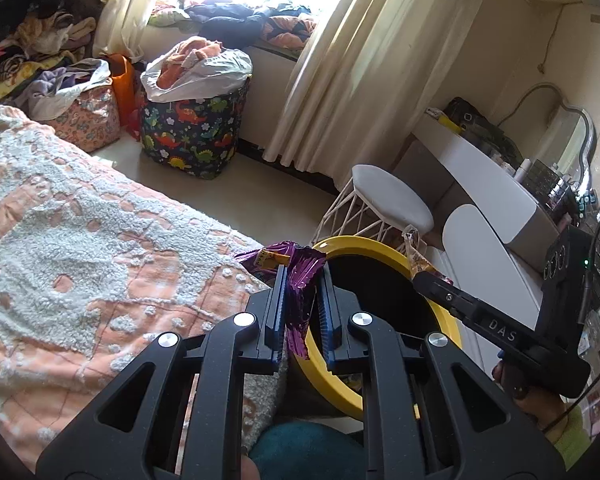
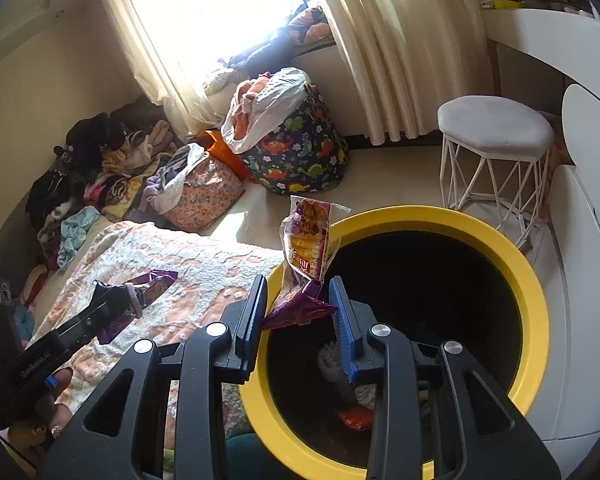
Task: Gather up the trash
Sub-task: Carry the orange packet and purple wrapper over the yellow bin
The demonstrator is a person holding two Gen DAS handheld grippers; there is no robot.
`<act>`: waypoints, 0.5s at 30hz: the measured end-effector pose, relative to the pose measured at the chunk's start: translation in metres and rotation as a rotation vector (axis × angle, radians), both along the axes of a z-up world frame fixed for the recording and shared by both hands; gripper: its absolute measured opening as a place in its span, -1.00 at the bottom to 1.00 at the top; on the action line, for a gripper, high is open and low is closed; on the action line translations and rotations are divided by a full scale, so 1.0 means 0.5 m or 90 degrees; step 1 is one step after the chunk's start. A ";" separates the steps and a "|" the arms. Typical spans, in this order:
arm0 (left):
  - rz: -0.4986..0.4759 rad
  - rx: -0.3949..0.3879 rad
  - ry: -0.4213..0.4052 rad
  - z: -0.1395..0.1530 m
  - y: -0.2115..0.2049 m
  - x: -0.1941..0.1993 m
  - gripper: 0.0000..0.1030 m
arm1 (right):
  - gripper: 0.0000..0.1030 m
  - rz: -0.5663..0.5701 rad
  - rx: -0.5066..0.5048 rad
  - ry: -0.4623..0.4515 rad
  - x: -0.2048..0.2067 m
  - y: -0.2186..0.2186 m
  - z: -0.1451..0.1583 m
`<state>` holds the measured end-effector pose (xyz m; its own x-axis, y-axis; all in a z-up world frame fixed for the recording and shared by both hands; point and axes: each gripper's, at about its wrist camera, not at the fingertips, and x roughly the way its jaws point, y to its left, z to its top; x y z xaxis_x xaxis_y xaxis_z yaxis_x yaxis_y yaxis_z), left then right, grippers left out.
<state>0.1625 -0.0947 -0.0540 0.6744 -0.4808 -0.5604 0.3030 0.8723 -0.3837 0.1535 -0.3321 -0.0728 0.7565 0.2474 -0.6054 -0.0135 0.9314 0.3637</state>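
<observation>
In the left wrist view my left gripper (image 1: 303, 276) is shut on a crumpled purple foil wrapper (image 1: 276, 254), held over the bed edge just left of the yellow-rimmed bin (image 1: 364, 245). My right gripper (image 1: 420, 278) reaches in from the right above the bin with a snack wrapper (image 1: 414, 248). In the right wrist view my right gripper (image 2: 300, 300) pinches the purple lower end of that tall orange-and-purple snack wrapper (image 2: 310, 236) over the near-left rim of the bin (image 2: 536, 292). The left gripper (image 2: 104, 292) with its purple wrapper (image 2: 154, 282) hangs over the bed to the left.
An orange-and-white blanket covers the bed (image 1: 80, 220) left of the bin. A white wire stool (image 2: 496, 124) and a white dressing table (image 1: 492, 176) stand to the right. A dinosaur-print basket (image 1: 192, 132) and clothes piles lie by the window. Some trash (image 2: 354, 418) lies inside the bin.
</observation>
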 end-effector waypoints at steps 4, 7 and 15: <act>-0.019 0.009 -0.001 -0.003 -0.025 -0.007 -0.82 | -0.40 -0.026 0.005 0.009 0.001 -0.030 -0.010; -0.031 0.014 0.000 -0.006 -0.040 -0.009 -0.82 | -0.40 -0.045 0.009 0.013 -0.001 -0.057 -0.015; -0.063 0.030 0.001 -0.013 -0.078 -0.021 -0.82 | -0.40 -0.077 0.021 0.018 -0.001 -0.111 -0.021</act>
<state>0.1520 -0.1337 -0.0603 0.6244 -0.5176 -0.5850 0.3875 0.8555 -0.3434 0.1530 -0.3877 -0.0832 0.7644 0.1761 -0.6202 0.1084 0.9132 0.3929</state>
